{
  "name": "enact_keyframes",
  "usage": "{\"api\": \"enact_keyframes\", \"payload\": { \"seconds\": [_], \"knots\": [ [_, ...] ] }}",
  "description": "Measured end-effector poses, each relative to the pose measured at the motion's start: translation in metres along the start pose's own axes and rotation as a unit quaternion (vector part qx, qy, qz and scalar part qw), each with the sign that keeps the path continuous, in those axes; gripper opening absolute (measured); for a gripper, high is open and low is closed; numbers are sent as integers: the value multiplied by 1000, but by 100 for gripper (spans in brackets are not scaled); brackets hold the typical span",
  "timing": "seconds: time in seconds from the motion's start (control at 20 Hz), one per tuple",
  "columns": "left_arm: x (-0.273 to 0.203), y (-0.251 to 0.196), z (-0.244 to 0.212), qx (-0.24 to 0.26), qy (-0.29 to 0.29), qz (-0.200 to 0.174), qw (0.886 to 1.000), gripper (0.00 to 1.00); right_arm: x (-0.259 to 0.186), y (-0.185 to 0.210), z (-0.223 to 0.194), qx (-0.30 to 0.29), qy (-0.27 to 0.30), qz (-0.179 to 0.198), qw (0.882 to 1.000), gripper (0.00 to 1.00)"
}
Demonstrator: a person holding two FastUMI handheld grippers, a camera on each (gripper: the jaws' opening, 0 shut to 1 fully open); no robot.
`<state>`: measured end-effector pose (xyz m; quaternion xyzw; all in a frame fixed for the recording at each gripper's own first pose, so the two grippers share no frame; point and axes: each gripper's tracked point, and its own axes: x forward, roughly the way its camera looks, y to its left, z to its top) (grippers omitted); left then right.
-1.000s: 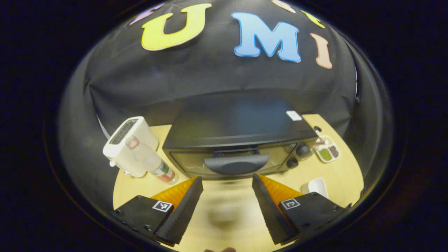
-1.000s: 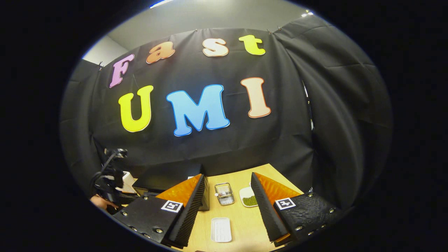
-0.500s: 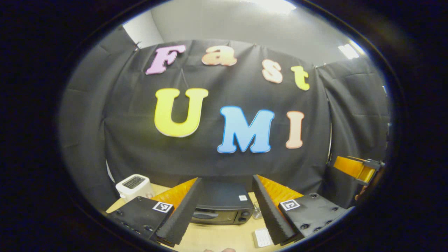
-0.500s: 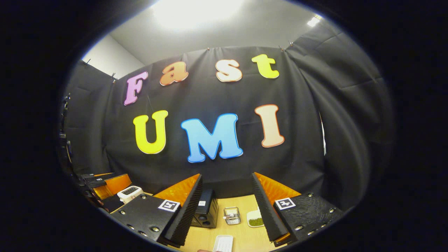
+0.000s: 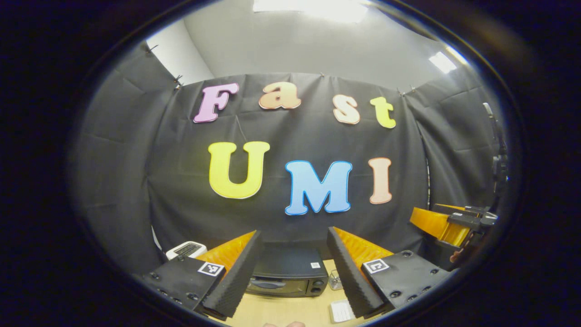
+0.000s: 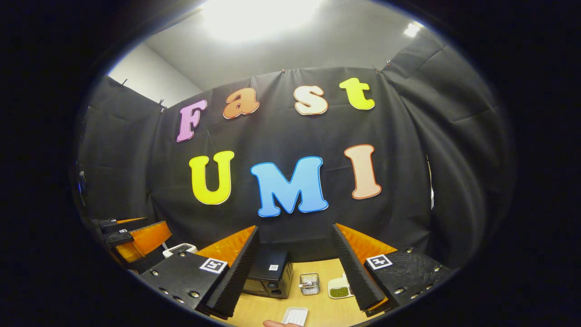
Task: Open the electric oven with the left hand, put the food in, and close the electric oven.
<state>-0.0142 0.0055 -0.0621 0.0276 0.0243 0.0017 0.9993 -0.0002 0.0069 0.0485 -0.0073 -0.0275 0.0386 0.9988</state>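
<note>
The black electric oven [image 5: 287, 272] stands on the wooden table [image 5: 281, 311] against the back cloth, its door closed. In the right gripper view the oven [image 6: 268, 274] sits left of centre. My left gripper [image 5: 289, 270] is open, held well back from the oven, nothing between its fingers. My right gripper [image 6: 294, 268] is open too, with nothing in it, and shows at the right edge of the left gripper view [image 5: 454, 222]. A white ribbed tray [image 6: 296, 315] lies on the near part of the table; I cannot tell whether it holds food.
A white toaster [image 5: 186, 250] stands left of the oven. To the oven's right are a small wire basket [image 6: 309, 284] and a white dish with green contents [image 6: 339, 290]. The left gripper [image 6: 131, 236] appears at the left edge of the right gripper view.
Both grippers have pulled back and tilted up from the table. The oven, close before the left gripper a second ago, is now small and far. Both stay open.
</note>
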Motion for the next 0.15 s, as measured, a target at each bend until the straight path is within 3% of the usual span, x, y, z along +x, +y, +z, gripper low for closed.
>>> {"api": "enact_keyframes", "payload": {
  "seconds": [0.15],
  "knots": [
    [-3, 4, 9, -2, -6, -13, 1000, 91, -12, 7, 2, -3, 3, -7, 1000, 96]
  ]
}}
